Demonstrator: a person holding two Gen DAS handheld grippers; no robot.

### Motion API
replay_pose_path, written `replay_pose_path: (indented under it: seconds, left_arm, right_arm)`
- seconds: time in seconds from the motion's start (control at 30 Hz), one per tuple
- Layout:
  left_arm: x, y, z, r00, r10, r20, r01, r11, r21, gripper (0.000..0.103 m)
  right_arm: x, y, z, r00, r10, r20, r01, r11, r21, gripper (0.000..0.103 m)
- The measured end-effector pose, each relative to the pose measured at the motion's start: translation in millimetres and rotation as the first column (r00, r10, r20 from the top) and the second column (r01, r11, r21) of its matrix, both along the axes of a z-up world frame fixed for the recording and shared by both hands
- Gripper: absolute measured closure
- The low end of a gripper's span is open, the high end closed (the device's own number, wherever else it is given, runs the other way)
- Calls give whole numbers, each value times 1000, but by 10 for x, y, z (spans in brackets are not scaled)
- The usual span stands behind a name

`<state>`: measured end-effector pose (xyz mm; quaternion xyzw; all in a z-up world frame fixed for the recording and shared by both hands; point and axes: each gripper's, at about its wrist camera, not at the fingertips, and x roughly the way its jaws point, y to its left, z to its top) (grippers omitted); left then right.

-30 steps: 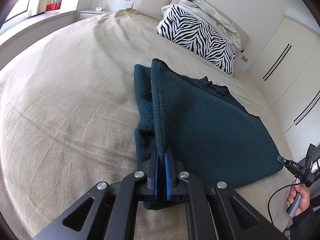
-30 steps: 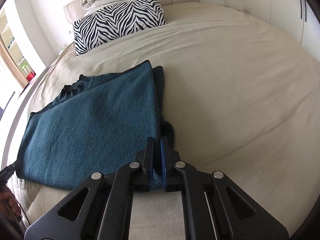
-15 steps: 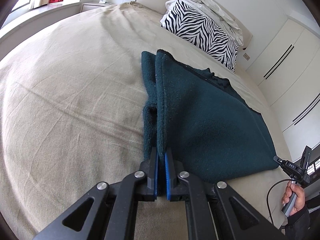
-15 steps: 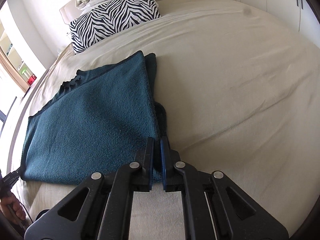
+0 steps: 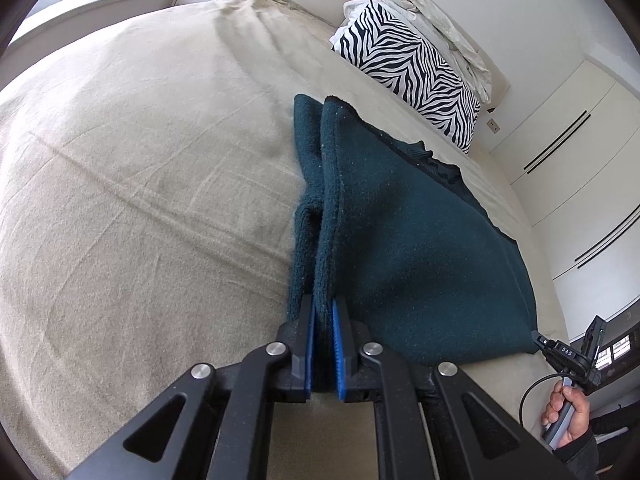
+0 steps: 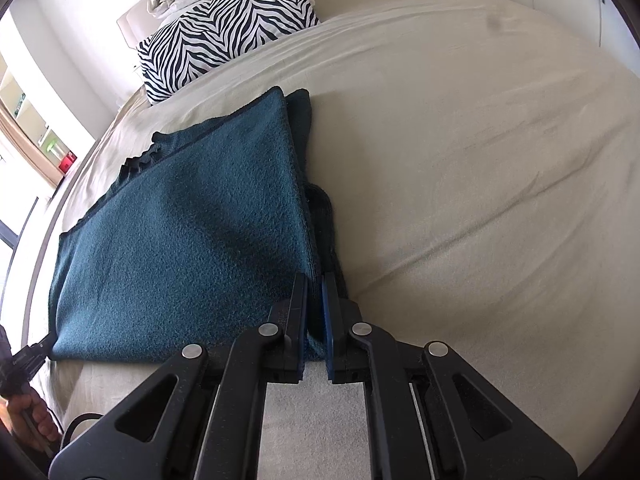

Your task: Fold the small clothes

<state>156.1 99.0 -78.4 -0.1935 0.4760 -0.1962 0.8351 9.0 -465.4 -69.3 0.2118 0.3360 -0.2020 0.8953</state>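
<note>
A dark teal fleece cloth (image 5: 412, 240) lies folded on the beige bed (image 5: 140, 200). My left gripper (image 5: 323, 316) is shut on its near left corner, with the layers pinched between the blue pads. In the right wrist view the same cloth (image 6: 192, 232) spreads to the left. My right gripper (image 6: 315, 292) is shut on its near right corner. Both held corners sit low, just above the sheet. The far edge of the cloth rests on the bed.
A zebra-striped pillow (image 5: 408, 68) with a crumpled white sheet (image 5: 436, 12) on top leans on the headboard. White wardrobe doors (image 5: 568, 128) stand at the right. The other hand and gripper handle (image 5: 568, 364) show at the bed's edge.
Both grippers have moved forward and down with the held corners. The raised near edge of the cloth has come lower over the layer beneath it.
</note>
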Motion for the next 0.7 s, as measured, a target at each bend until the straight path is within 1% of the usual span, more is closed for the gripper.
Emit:
replay_pose_path:
  seconds: [0.07, 0.17, 0.27, 0.33, 0.5, 0.63, 0.7]
  left_arm:
    - [7, 10, -16, 1000, 4, -9, -4, 1000, -15, 93]
    - [-4, -11, -15, 1000, 2, 0, -2, 1000, -4, 93]
    - [8, -37, -7, 1000, 1, 10, -1, 1000, 10, 93]
    - [20, -46, 0, 1000, 1, 15, -2, 1000, 16, 94]
    - [48, -64, 16, 1000, 0, 26, -1, 1000, 30, 95]
    - [104, -72, 23, 999, 2, 33, -3, 999, 40, 95]
    - [113, -71, 8, 1000, 2, 26, -3, 999, 38, 95]
  right_arm:
    - [-41, -29, -10, 1000, 12, 13, -12, 1000, 27, 96]
    - [-82, -10, -35, 1000, 25, 14, -26, 999, 23, 97]
    - [-84, 74, -28, 999, 31, -14, -31, 999, -32, 97]
    - [-84, 121, -14, 999, 22, -25, -24, 998, -53, 98]
    - [-123, 110, -16, 1000, 7, -24, -8, 1000, -23, 99]
    - [-130, 147, -23, 999, 6, -39, -7, 999, -33, 99]
    - [-135, 123, -41, 999, 8, -35, -8, 1000, -20, 99]
